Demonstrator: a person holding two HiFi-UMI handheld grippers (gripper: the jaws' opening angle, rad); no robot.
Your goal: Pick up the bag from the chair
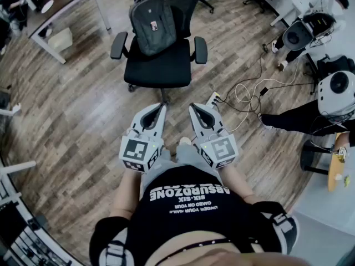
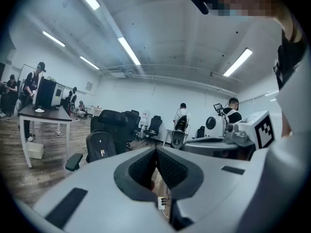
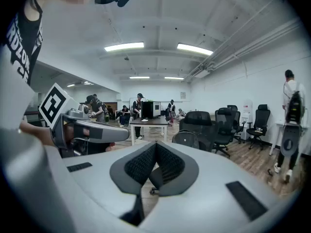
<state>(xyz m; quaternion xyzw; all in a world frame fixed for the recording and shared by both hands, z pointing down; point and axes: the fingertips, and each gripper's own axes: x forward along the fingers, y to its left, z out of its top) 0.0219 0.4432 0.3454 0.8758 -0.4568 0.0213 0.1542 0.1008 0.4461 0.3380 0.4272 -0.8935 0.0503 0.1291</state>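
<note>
A dark grey backpack (image 1: 152, 24) stands upright on the seat of a black office chair (image 1: 161, 65), leaning on its backrest. The backpack (image 2: 100, 146) also shows in the left gripper view, and its top (image 3: 186, 140) peeks over the jaws in the right gripper view. My left gripper (image 1: 162, 107) and right gripper (image 1: 192, 107) are held side by side in front of the person's body, well short of the chair. Both are shut with the tips touching and nothing between them.
A white power strip (image 1: 214, 99) with cables (image 1: 249, 90) lies on the wooden floor right of the chair. A desk (image 1: 61, 15) stands at the far left. A person's legs (image 1: 294, 118) reach in from the right. More chairs (image 3: 223, 125) and people fill the room.
</note>
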